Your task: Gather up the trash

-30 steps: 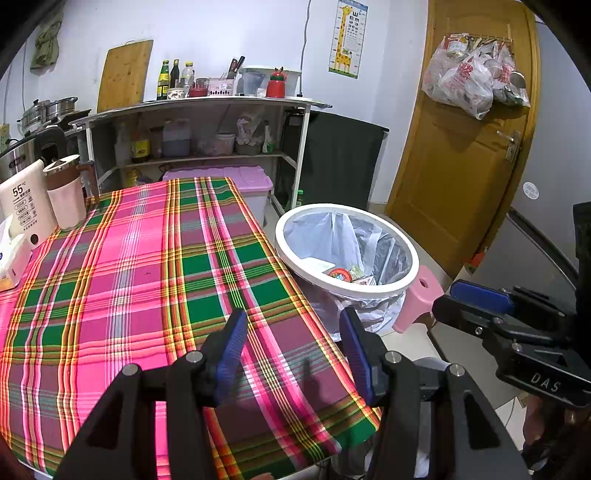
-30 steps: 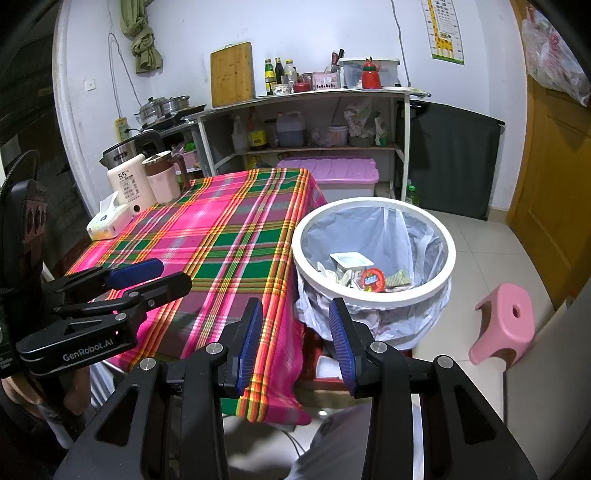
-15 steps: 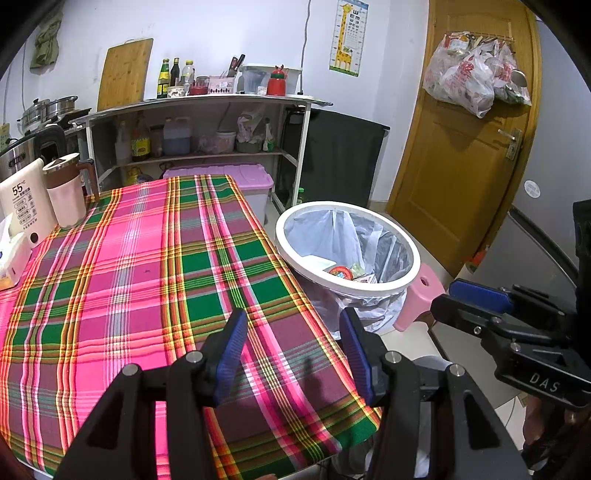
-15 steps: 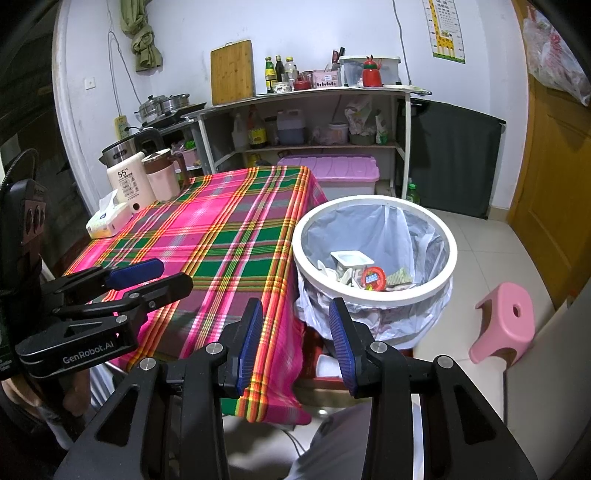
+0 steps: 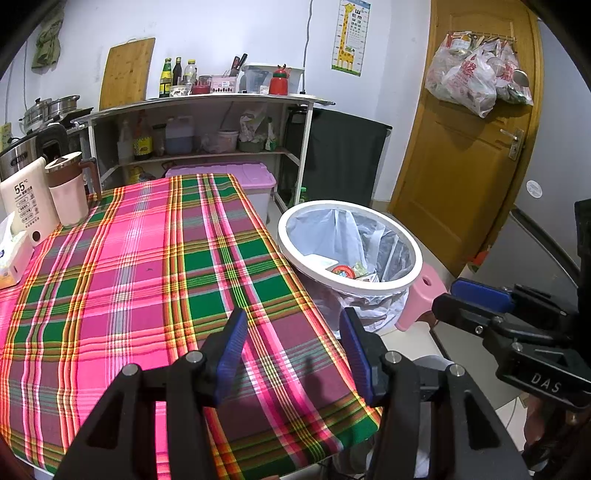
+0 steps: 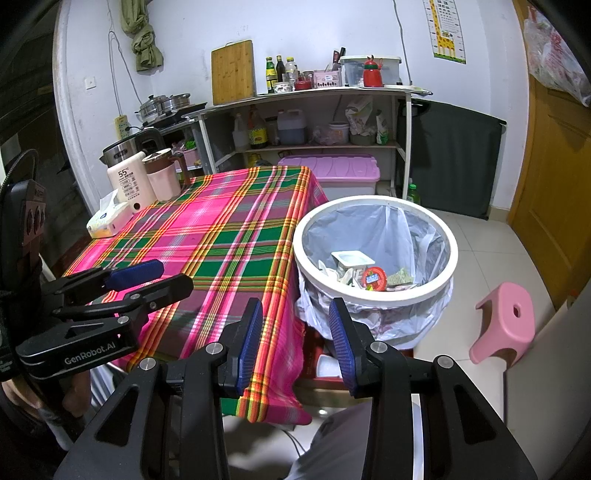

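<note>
Plaid tablecloth (image 5: 147, 280) filling the left of the frame; white lined bin (image 6: 376, 295) right of centre beside it, with trash (image 6: 369, 275) lying inside. Left gripper (image 5: 293, 350) at bottom centre, wide apart, holding nothing. Right gripper (image 6: 295, 336) likewise spread and empty, low in frame.

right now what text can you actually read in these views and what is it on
"55": white water dispenser on the table.
"GenRobot.AI": left tongs, on the body, in the right wrist view.
"DAS": right tongs, on the body, in the left wrist view.
Giraffe eye chart: a big "E" tops it, rows below too small.
Tissue box, bottle labels, trash wrappers: blurred.
</note>
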Tool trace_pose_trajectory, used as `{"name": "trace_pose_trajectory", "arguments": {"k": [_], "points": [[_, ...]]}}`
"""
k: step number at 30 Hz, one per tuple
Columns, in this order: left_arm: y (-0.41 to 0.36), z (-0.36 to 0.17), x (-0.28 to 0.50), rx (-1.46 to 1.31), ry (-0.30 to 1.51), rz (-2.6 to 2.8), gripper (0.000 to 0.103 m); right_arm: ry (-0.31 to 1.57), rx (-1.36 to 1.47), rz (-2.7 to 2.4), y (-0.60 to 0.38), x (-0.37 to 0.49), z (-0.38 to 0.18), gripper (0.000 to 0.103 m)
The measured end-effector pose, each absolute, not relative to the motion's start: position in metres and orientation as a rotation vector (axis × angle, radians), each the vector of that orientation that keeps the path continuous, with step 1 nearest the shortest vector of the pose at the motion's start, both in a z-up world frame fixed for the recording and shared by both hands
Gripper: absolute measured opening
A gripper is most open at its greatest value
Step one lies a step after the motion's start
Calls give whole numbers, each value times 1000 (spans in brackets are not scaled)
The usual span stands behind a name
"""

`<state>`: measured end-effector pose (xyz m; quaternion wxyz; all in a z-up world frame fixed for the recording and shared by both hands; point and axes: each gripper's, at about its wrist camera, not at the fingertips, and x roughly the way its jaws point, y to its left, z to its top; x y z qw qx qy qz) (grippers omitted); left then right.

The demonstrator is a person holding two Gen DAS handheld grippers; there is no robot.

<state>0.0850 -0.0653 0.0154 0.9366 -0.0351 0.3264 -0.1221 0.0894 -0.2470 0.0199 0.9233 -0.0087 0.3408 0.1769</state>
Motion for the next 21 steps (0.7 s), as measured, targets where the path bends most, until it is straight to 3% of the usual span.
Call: {"name": "trace_pose_trajectory", "arguments": {"k": [21], "points": [[-61, 14, 84, -67, 677, -238, 54, 701, -19, 363, -246, 90, 19, 39]]}}
